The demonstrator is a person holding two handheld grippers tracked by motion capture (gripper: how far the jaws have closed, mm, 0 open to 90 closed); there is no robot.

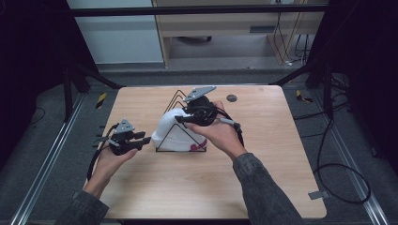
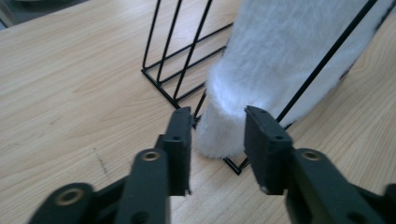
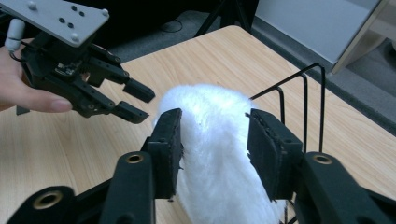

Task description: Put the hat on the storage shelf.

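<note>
Judging from how things stand, the greatest risk is that the white fluffy hat (image 1: 174, 132) could be dragged off the black wire rack (image 1: 180, 123) or that the light rack could be tipped or slid across the wooden surface (image 1: 263, 154), should either tool be drawn away while fleece is caught on a pad. A snag of the pile on the thin wires is also to be feared, since the hat is draped over the rack's slanted rods and is pressed against them. The hat is seen near the middle of the surface, hung over the front part of the rack, with a dark pink mark low on its right side. The right tool (image 3: 212, 140) is held over the crown of the hat, its jaws parted, with the fleece lying between them; the left pad is brushed by the pile, the right pad appears to stand just clear, so no firm clamp is judged to be made. The left tool (image 2: 217, 135) is held low at the hat's left lower edge, its jaws likewise apart, the brim lying between the pads and just beside them rather than being squeezed. The rack's bottom corner lies just beneath that brim, so a wire could be pinched by mistake.
</note>
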